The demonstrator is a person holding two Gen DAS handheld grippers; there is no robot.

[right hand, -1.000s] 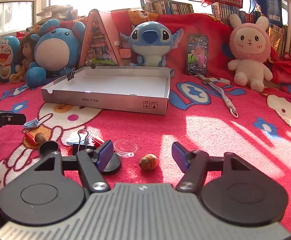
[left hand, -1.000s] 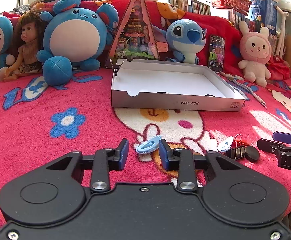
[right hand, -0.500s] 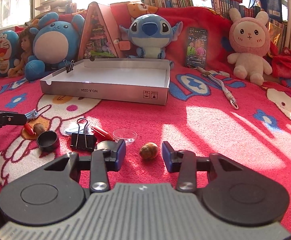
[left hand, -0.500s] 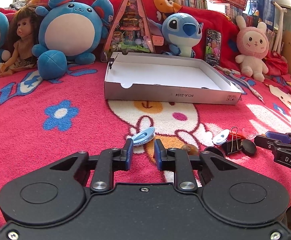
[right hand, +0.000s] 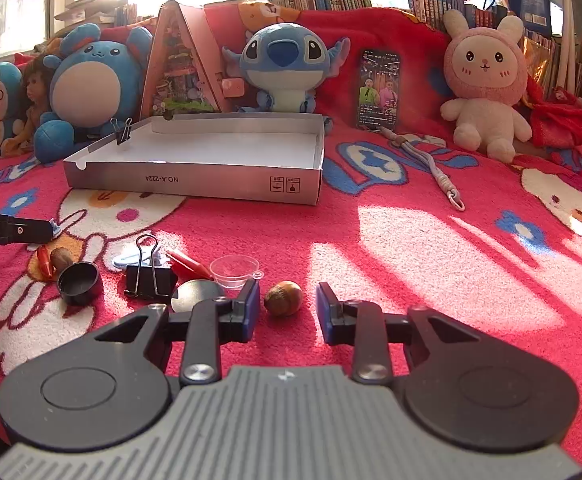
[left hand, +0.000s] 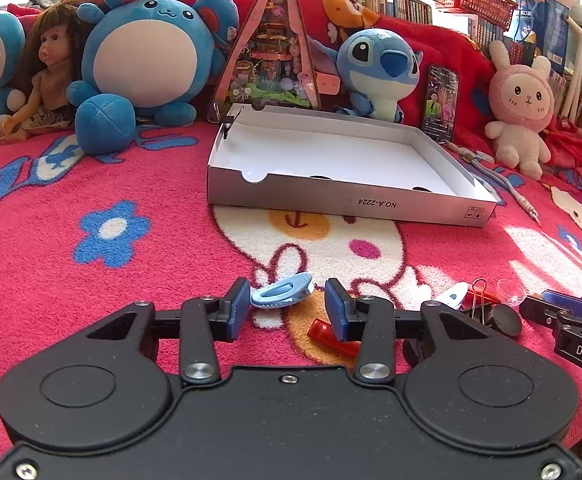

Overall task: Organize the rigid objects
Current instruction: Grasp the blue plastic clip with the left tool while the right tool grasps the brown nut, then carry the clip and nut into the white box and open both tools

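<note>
A light blue clip (left hand: 283, 290) lies on the red blanket between the fingertips of my left gripper (left hand: 287, 308). Its jaws are opening and the right pad stands clear of the clip. A brown nut (right hand: 283, 298) sits between the pads of my right gripper (right hand: 287, 308). Those jaws are closing, with a gap still showing on each side of the nut. A shallow white box (left hand: 351, 196) stands further back, with a binder clip (right hand: 121, 130) on its left rim.
Left of the nut lie a black binder clip (right hand: 149, 276), a clear little cup (right hand: 235, 270), a black cap (right hand: 79, 283), red pieces (right hand: 187, 262) and a second nut (right hand: 61, 256). Plush toys (left hand: 147, 52), a doll and a phone (right hand: 379, 88) line the back.
The left jaws narrowed behind the blue clip, then spread wider; the clip now lies between the fingertips. The right jaws closed in from wide to close around the nut.
</note>
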